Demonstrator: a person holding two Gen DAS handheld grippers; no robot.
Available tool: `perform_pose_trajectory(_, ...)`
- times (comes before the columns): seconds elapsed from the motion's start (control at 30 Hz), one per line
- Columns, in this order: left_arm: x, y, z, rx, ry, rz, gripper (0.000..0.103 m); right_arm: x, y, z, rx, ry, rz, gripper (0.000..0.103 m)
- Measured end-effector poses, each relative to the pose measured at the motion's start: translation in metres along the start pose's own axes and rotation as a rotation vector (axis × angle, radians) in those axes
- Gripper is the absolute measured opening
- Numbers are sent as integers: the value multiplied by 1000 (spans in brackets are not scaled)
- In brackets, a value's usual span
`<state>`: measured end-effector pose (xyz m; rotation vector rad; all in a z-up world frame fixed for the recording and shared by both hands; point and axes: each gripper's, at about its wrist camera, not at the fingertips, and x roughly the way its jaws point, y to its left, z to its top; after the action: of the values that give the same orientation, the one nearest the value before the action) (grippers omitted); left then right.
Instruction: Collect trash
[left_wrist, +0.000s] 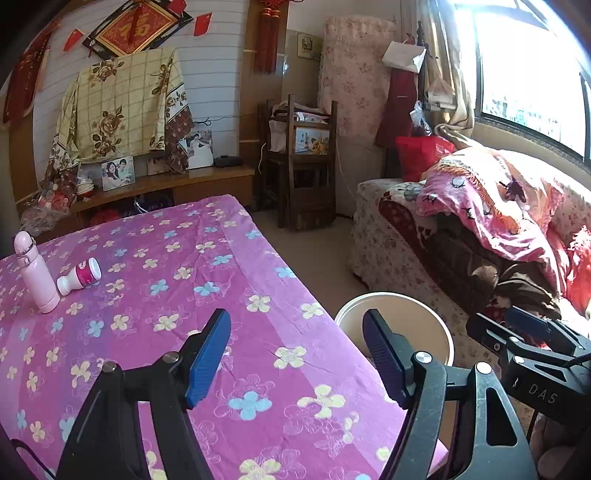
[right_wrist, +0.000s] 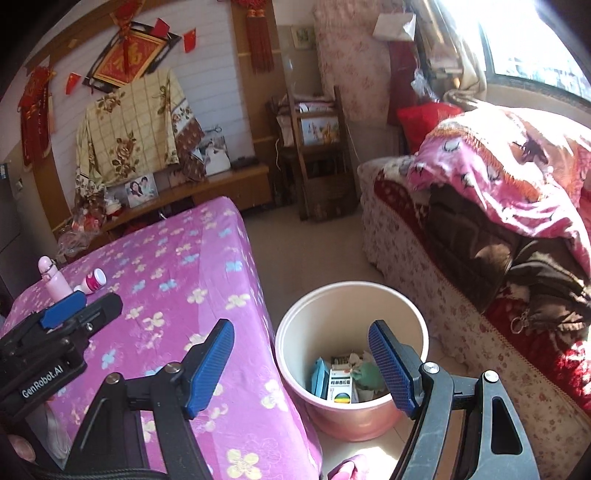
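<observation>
A pink bin (right_wrist: 295, 332) stands on the floor beside the table and holds several boxes and crumpled wrappers (right_wrist: 341, 384); its rim also shows in the left wrist view (left_wrist: 436, 321). My right gripper (right_wrist: 301, 363) is open and empty above the bin's left rim. My left gripper (left_wrist: 297, 350) is open and empty over the table's right edge. A small white bottle with a pink label (left_wrist: 79, 276) lies on its side at the table's far left, next to an upright pink flask (left_wrist: 35, 271). Both also show in the right wrist view: the bottle (right_wrist: 94, 280) and the flask (right_wrist: 53, 278).
The table (left_wrist: 221, 258) wears a pink flowered cloth. A sofa (right_wrist: 461, 295) heaped with blankets runs along the right under the window. A wooden chair (left_wrist: 306, 166) and a low cabinet (left_wrist: 177, 182) with photos stand at the back.
</observation>
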<state>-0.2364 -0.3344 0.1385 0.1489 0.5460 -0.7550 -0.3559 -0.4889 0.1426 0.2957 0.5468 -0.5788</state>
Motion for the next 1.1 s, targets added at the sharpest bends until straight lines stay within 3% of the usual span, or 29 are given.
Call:
perform_pose_trajectory(0.4, -36, 8, 3, -14, -95, 5, 78, -39, 12, 9, -19, -112, -12, 79)
perform_pose_trajectory(1.1, -51, 5, 1, 20, -150, 1, 79, -54, 14, 12, -16, -153, -16, 79)
